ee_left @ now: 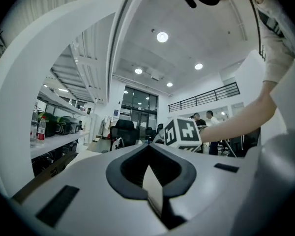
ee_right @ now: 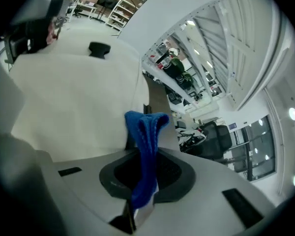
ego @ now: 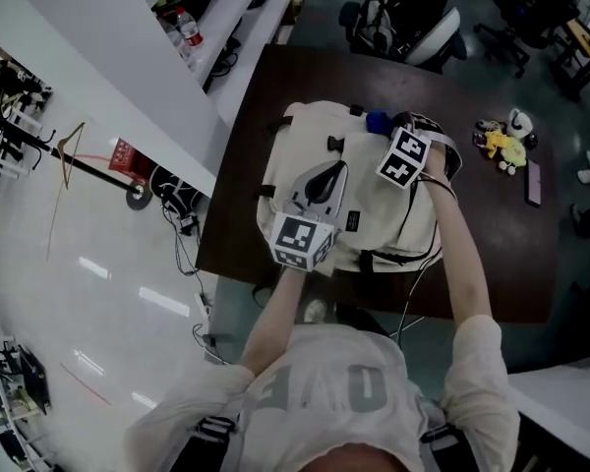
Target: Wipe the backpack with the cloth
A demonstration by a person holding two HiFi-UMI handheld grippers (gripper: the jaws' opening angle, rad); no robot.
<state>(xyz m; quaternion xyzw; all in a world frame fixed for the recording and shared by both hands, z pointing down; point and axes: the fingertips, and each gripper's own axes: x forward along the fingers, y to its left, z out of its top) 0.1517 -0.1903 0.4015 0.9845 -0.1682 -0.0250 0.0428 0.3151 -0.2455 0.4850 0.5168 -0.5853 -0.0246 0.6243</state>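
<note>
Here, flat on the dark brown desk [ego: 492, 249], left of its middle: a cream backpack [ego: 305, 146] with black buckles and straps.

At its far edge, a blue cloth [ego: 377, 121], pinched in the right tool [ego: 385, 131], jaws pressed together on the fabric. In the right gripper view, the cloth [ee_right: 146, 146] standing up out of the closed jaws in a folded loop, with the pale backpack [ee_right: 73, 97] filling the left behind it. Whether touching the backpack or just over it: cannot tell.

Over the middle of the backpack, nearer the person, the left tool [ego: 326, 177], pointing far and a little right. In the left gripper view, jaws pressed together with nothing between them, aimed level across the room, the right tool's marker cube [ee_left: 183, 132] just ahead. Both bare forearms reaching in from the near edge of the desk.

To the right on the desk, well apart from the backpack: a yellow plush toy [ego: 504, 147] and, just nearer, a slim dark flat item [ego: 533, 182]. Beyond the far edge, an office chair [ego: 438, 37]. At far left, off the desk, a bottle with a red label [ego: 188, 33].
</note>
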